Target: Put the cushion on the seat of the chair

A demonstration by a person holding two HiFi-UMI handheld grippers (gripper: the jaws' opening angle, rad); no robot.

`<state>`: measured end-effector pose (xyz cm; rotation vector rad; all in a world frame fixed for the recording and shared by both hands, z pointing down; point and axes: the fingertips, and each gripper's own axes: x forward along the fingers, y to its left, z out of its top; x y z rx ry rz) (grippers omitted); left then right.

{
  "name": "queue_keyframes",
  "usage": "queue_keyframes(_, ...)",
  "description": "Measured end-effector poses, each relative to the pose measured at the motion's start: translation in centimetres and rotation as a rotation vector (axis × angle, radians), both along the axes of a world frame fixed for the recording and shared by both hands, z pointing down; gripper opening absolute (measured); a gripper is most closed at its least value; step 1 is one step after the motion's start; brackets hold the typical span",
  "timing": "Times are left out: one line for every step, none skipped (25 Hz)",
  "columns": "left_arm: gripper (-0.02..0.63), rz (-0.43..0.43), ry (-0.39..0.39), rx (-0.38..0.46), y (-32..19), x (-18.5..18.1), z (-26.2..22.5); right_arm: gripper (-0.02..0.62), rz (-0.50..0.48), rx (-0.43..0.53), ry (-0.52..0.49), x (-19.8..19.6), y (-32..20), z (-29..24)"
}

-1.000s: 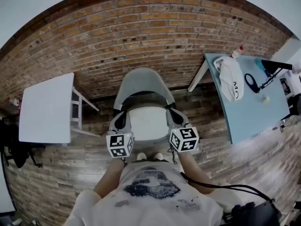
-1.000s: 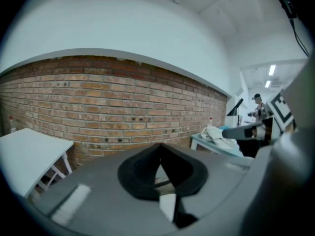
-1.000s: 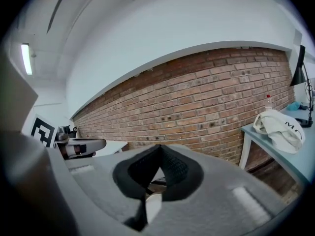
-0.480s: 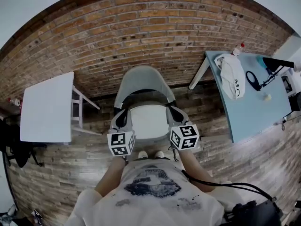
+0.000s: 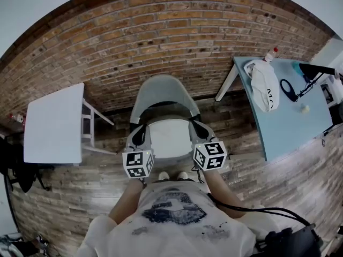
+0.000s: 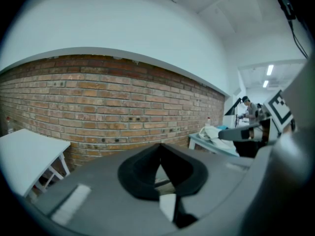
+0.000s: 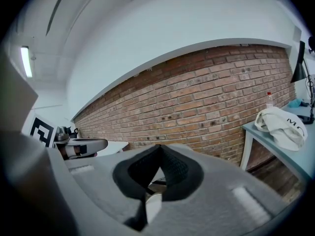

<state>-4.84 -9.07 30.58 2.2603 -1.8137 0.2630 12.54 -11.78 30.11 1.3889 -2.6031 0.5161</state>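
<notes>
Head view only: a white table (image 5: 53, 125) at left. At centre, a grey chair (image 5: 161, 92) with the white cushion (image 5: 169, 138) lying on its seat. The left gripper (image 5: 141, 127) and right gripper (image 5: 194, 123) flank the cushion. At right, a blue table (image 5: 286, 130) carries a white cloth (image 5: 265, 87). Gripper views only: both sets of jaws closed, tips together, nothing clamped.

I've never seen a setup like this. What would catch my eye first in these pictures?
First, the grey chair in the middle, against the brick wall, with a white cushion on its seat. Just in front of it the person holds the left claw and the right claw, both shut, one at each side of the cushion. Each claw carries a black-and-white marker cube.
</notes>
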Motion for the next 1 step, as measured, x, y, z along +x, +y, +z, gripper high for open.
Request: queue_keyframes(-0.009, 0.001, 0.002, 0.002, -0.01, 0.03, -0.07, -0.002, 0.001, 0.001, 0.0, 0.01, -0.01, -0.05)
